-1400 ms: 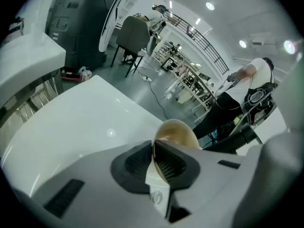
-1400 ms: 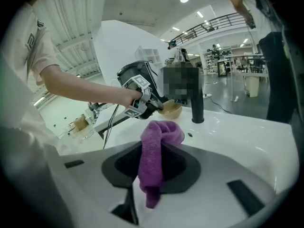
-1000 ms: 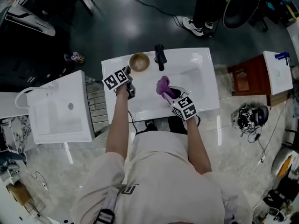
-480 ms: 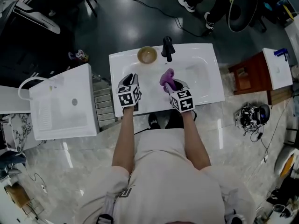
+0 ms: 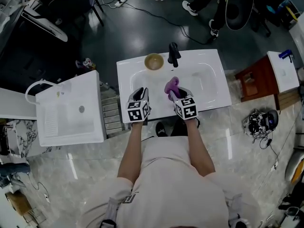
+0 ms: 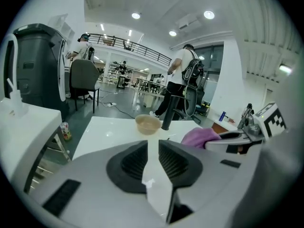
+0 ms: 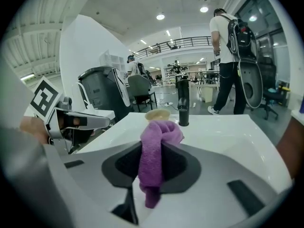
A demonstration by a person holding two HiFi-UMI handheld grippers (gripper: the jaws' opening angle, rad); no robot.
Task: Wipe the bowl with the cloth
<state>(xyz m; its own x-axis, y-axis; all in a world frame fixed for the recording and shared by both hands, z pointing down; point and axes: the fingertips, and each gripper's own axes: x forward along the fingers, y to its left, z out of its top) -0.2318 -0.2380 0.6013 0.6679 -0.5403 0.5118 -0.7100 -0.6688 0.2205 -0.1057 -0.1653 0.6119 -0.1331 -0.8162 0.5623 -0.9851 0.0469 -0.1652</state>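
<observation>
A small tan bowl [image 5: 154, 61] stands at the back of the white sink top [image 5: 209, 96], just left of the black faucet [image 5: 174, 54]. My right gripper [image 5: 173, 92] hovers over the basin's front middle, shut on a bunched purple cloth [image 5: 171, 85] that hangs between its pads [image 7: 176, 163]. In the right gripper view the cloth [image 7: 159, 132] partly covers the bowl [image 7: 157, 114]. My left gripper [image 5: 137, 98] is at the sink's front left, its jaws a narrow gap apart with nothing between them [image 6: 153, 144]. The bowl [image 6: 147, 123] lies straight ahead of it, well out of reach.
A second white basin unit [image 5: 71, 110] stands to the left and a red-brown cabinet [image 5: 254, 82] to the right. A person [image 6: 178, 89] with a backpack stands behind the sink. A grey bin [image 7: 102, 91] is at the left, and cables lie on the dark floor.
My left gripper has drawn back from the sink's left side beside the bowl to the front edge, close to the right gripper. The right gripper still holds the cloth.
</observation>
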